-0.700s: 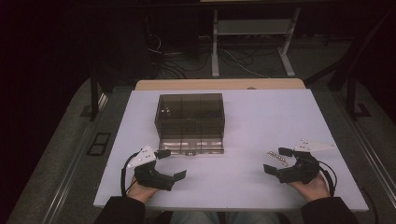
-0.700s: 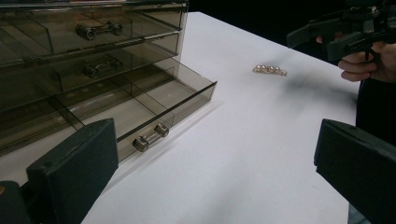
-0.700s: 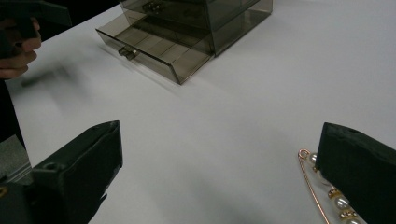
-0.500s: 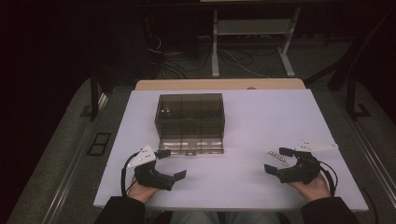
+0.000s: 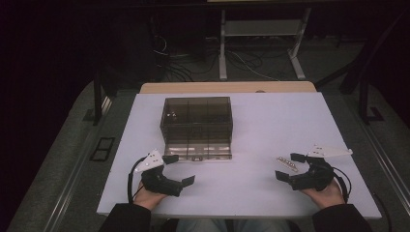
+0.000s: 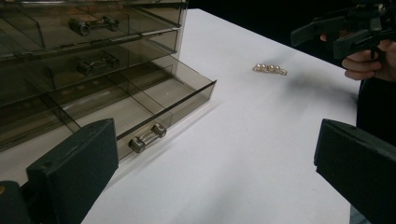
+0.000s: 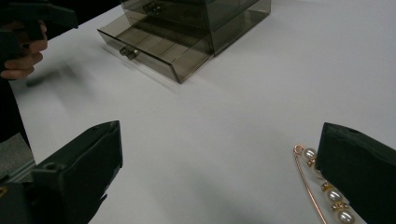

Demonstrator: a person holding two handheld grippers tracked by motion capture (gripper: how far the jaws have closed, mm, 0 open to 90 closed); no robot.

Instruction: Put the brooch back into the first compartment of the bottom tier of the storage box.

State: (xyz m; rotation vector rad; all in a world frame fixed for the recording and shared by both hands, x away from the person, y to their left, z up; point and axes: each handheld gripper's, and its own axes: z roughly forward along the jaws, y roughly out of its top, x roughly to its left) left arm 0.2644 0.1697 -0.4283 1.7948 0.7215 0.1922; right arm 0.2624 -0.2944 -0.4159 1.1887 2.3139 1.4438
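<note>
Your left gripper [image 5: 180, 170] rests at about 7 o'clock on the white tabletop [image 5: 261, 125], held in your left hand [image 5: 147, 197] at the near edge. Its two black jaws stand wide apart with nothing between them. Your right gripper [image 5: 291, 167] sits at about 5 o'clock, held in your right hand [image 5: 325, 193], and its jaws also gape wide and hold nothing.

The pearl pin [image 5: 287, 163], a gold-coloured pin set with a row of small pearls, lies flat on the tabletop just beside your right gripper, at its 11 o'clock in the high view. In the right gripper view the pearl pin [image 7: 322, 186] lies right against the inner side of the right-hand jaw, partly hidden by it; you cannot tell whether they touch.

Farther off, toward 12 o'clock from your left gripper, stands the smoky clear drawer box [image 5: 196, 123]. Its bottom drawer [image 5: 198, 151] is pulled out toward you, just beyond your left gripper's far jaw. In the left gripper view the bottom drawer [image 6: 154, 100] shows dividers and a small metal handle [image 6: 146, 137] at its front, and the drawers above it are shut.
</note>
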